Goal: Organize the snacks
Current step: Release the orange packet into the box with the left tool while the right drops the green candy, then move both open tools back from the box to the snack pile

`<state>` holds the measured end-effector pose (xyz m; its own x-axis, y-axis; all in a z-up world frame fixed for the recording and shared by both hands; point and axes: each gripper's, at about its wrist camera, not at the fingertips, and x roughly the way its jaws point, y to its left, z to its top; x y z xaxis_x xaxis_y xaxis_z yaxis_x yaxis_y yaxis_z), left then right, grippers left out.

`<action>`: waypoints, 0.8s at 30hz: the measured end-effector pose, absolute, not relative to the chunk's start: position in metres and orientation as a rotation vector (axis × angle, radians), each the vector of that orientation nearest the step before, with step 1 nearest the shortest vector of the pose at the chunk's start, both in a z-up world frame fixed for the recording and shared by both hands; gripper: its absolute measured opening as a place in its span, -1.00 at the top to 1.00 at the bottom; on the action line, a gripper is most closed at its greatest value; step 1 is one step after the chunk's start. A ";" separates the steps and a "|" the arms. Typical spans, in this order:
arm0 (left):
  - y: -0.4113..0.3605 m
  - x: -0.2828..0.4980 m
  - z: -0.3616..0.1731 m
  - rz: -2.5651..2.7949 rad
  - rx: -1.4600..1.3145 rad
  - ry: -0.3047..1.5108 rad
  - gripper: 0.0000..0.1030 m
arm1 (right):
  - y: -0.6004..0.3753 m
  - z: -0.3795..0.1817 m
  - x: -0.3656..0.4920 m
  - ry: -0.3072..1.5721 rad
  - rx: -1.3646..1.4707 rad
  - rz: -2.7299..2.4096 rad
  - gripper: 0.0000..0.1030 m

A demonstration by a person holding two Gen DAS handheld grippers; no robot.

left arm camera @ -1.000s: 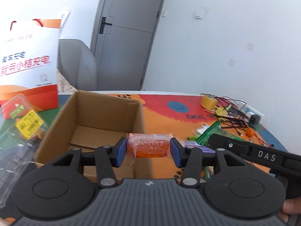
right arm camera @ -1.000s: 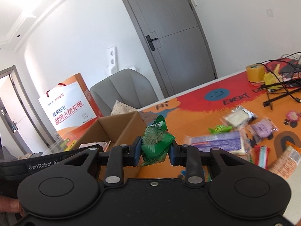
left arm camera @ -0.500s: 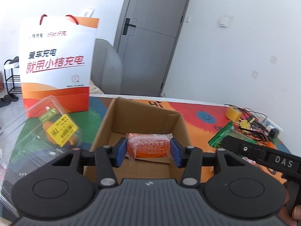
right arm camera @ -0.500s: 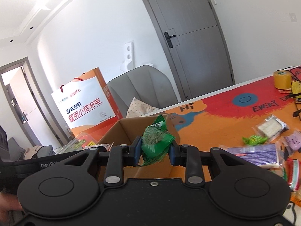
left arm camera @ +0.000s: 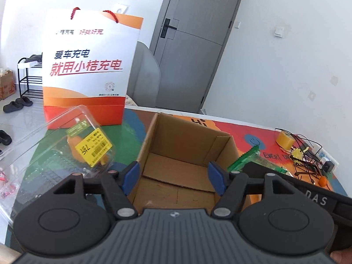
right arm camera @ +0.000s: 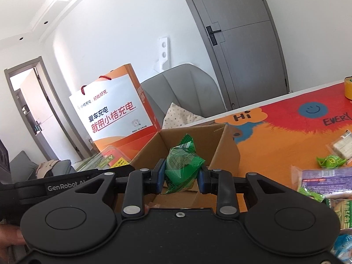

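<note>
While the left gripper [left arm camera: 173,177] hangs over the open box [left arm camera: 187,145], its jaws are opening and nothing shows between the blue pads [left arm camera: 216,180]; only the brown floor of the box lies behind the gap. No snack can be made out on that floor from the left wrist view. The box sits on an orange and red mat [left arm camera: 253,132], its long axis running away from the camera, mouth up.

The right gripper [right arm camera: 180,177] is clamped on a green packet [right arm camera: 181,167], pads pressing on its two sides. This packet stands roughly upright, long axis vertical, its crimped end pointing up and slightly left, the lower end hanging below the pads. It is held above the near edge of the box, in front of the far wall. In the left view the packet's serrated green tip pokes up just right of the box.

A white and orange bag [left arm camera: 92,66] stands behind the box to the left. A clear clamshell [left arm camera: 66,145] with a yellow label lies left of the box. More snacks [right arm camera: 323,176] lie loose on the mat to the right, well apart from the box, along with tape [left arm camera: 285,140] and tangled wires [left arm camera: 308,154].
</note>
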<state>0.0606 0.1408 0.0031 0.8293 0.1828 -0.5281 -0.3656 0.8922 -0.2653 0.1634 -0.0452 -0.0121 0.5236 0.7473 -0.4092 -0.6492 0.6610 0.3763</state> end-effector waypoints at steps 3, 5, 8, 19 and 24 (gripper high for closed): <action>0.142 0.056 0.004 0.309 -0.375 0.511 -0.45 | -0.040 -0.014 0.166 0.601 0.190 0.849 0.27; 0.142 0.055 0.005 0.317 -0.376 0.513 -0.51 | -0.043 -0.015 0.166 0.606 0.192 0.831 0.19; 0.138 0.054 0.004 0.314 -0.373 0.516 -0.60 | -0.052 -0.016 0.165 0.607 0.204 0.816 0.11; 0.106 0.062 -0.003 0.260 -0.336 0.561 -0.87 | -0.104 -0.029 0.152 0.617 0.202 0.693 -0.23; 0.089 0.065 -0.006 0.229 -0.324 0.580 -0.89 | -0.127 -0.030 0.147 0.612 0.212 0.649 -0.40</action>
<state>0.0648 0.0885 -0.0058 0.8134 0.1209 -0.5691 -0.3010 0.9245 -0.2339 0.1475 -0.1266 -0.0303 0.6291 0.6223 -0.4658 -0.5013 0.7828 0.3687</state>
